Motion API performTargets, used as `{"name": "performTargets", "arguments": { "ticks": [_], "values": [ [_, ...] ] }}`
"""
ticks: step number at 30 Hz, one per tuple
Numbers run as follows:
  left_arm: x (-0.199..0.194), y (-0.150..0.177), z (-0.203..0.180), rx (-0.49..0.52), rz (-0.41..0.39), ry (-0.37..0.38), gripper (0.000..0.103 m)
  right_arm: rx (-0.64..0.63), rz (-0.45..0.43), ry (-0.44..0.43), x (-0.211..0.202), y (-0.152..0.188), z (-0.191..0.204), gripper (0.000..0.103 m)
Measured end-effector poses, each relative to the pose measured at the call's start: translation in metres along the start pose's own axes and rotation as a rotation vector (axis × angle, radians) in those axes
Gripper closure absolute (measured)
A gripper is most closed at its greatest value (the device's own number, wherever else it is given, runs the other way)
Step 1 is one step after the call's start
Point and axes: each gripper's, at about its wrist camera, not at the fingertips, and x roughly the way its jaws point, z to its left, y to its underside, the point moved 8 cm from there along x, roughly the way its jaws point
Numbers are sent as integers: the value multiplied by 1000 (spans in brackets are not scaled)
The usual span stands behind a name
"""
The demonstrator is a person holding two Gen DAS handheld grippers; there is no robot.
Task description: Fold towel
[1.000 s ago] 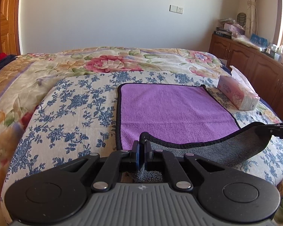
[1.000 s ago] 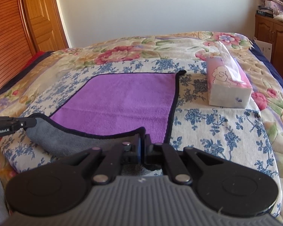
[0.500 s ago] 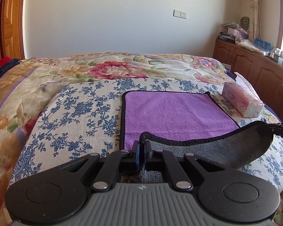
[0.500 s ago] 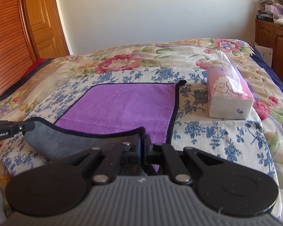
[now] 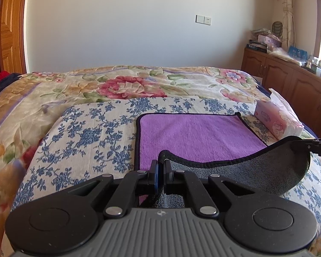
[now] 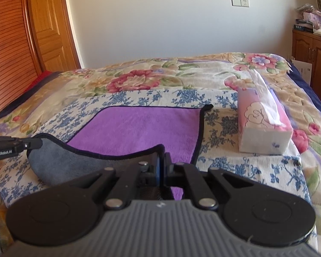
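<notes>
Purple towel (image 5: 194,137) near corners pinched in left tongs (image 5: 160,167), right tongs (image 6: 161,160).

Materials and finish, both wrist views.
Towel (image 5: 194,135): fluffy purple pile on top, grey short-napped underside, dark stitched hem. Left gripper (image 5: 160,167) and right gripper (image 6: 161,160): matt black plastic, bright metal pivot pins, ribbed grey housing. Bedspread (image 5: 85,132): printed matt cloth. Tissue pack (image 6: 265,128): glossy film wrap. Cabinet (image 5: 289,79): varnished wood.
</notes>
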Motion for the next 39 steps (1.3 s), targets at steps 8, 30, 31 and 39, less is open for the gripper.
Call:
{"name": "performTargets", "arguments": {
  "ticks": [8,30,31,39],
  "values": [
    [7,-12,-2,15,-17,-1,98,-21,-14,4,9,-8,-3,99],
    [42,-27,-4,57,-17,-17,98,-115,-37,4,40,-26,-8,99],
    [45,-29,-4,57,-18,-17,98,-117,-38,4,41,-27,-9,99],
    [58,-43,-6,61,-32,-16,98,-109,-42,-7,52,-33,-17,99]
  ]
}}
